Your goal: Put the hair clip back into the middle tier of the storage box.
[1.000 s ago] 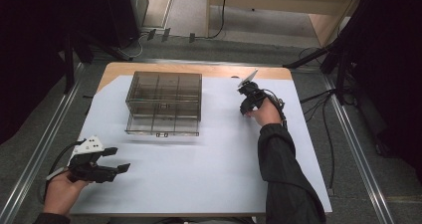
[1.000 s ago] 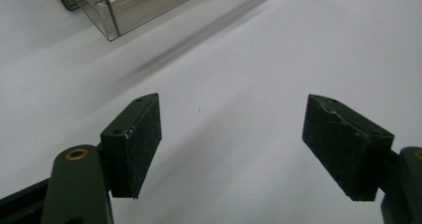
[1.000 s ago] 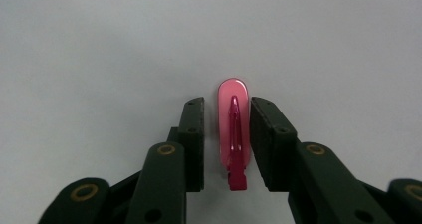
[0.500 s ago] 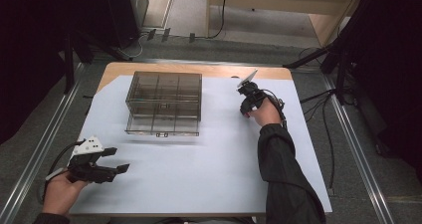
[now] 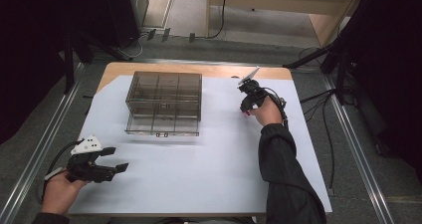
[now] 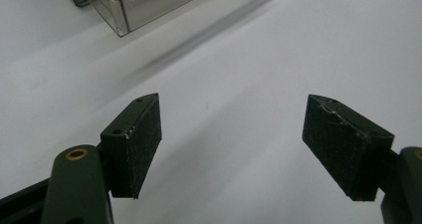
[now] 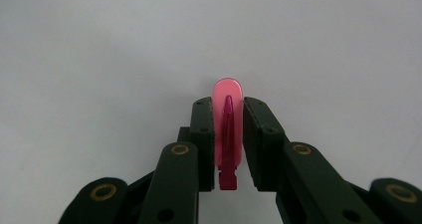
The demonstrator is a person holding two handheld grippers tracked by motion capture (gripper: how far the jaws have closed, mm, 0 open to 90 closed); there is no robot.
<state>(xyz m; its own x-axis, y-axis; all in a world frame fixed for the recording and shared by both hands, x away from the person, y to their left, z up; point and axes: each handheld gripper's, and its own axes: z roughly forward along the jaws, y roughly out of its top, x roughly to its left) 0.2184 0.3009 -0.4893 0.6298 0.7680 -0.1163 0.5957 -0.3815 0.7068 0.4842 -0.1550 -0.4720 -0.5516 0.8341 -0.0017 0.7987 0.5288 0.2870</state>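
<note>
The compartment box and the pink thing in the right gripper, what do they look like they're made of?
The compartment box looks like smoky clear hard plastic: its dividers show through the walls, and the edges glint. The pink piece, clamped between the right gripper's jaws, seems to be glossy translucent plastic with a darker magenta strip down its middle; what it is exactly is unclear.

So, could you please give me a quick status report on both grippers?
Left gripper open over white sheet, empty. Right gripper shut on small pink plastic clip. Clear smoky plastic compartment box sits between them, untouched. Nothing in the way.

Grey floor [image 5: 199, 45], wooden furniture [image 5: 278, 5] beyond, dark curtains [image 5: 30, 45]
</note>
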